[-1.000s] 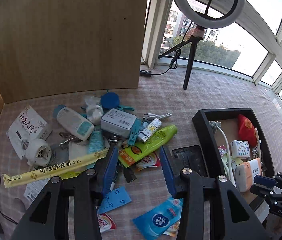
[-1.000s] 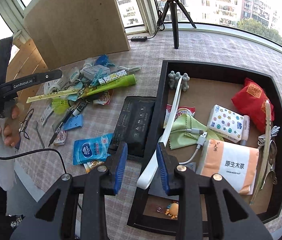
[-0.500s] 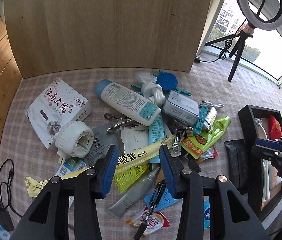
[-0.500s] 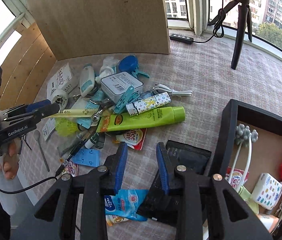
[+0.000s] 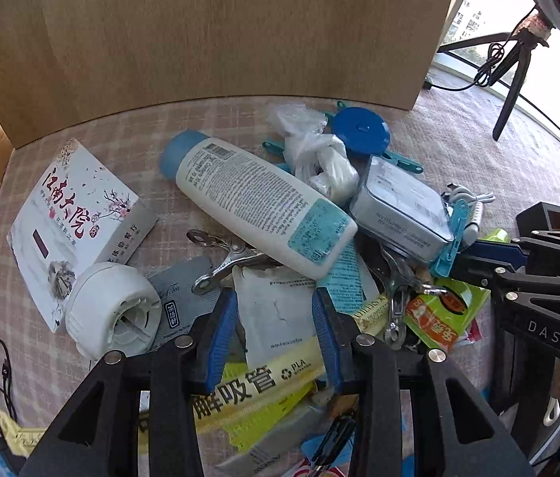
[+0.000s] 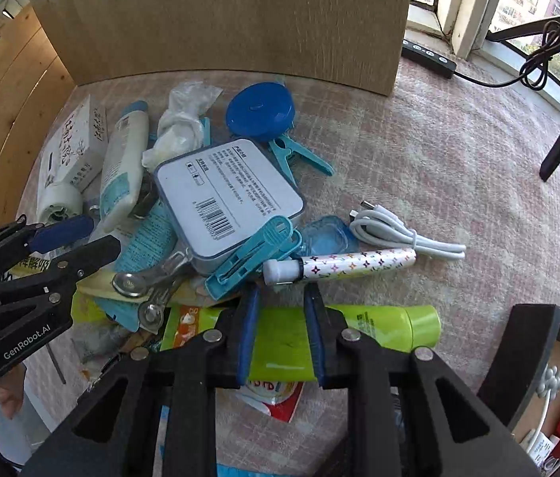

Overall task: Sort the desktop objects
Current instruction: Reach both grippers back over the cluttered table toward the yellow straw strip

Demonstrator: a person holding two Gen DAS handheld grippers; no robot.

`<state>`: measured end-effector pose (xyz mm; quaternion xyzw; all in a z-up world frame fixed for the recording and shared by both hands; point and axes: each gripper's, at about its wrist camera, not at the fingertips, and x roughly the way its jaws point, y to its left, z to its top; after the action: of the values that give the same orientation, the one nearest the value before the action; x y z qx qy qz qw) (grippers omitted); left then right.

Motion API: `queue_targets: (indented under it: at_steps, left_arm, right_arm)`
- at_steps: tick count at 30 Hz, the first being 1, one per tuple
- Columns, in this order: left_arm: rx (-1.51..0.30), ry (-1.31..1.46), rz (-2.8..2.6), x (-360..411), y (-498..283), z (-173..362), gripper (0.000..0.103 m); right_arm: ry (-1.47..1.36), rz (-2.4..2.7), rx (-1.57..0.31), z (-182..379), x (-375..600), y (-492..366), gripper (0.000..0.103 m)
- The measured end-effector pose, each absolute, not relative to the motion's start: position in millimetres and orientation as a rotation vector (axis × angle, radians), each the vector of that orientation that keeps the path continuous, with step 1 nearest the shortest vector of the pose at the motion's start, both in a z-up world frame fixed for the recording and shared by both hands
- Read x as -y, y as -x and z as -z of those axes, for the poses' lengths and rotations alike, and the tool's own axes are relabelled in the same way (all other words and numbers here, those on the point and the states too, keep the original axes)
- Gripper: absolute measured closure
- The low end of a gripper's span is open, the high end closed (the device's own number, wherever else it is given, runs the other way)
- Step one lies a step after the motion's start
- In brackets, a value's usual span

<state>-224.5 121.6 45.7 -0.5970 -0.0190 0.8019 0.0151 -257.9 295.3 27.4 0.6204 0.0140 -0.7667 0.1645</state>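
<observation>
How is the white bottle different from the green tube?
The white bottle is pale with a blue cap, and the green tube is bright lime with a matching green cap. The white bottle rests on top of the pile with no gripper around it, while the green tube lies lower, between the closing jaws of the right gripper. The bottle looks fatter, the tube slimmer. Both lie on their sides.
</observation>
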Motion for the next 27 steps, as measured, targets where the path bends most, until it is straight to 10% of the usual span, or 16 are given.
queue_targets:
  at_steps: [13, 27]
  left_arm:
    - [0.053, 1.839, -2.332, -126.4, 161.8, -47.0, 0.064]
    - [-0.046, 1.712, -2.453, -126.1, 77.4, -96.5, 0.065]
  right_arm:
    - [-1.782, 2.080, -0.111, -28.0, -307.5, 184.6, 0.079]
    - [-1.661, 2.270, 0.228, -85.6, -388.4, 113.5, 0.078]
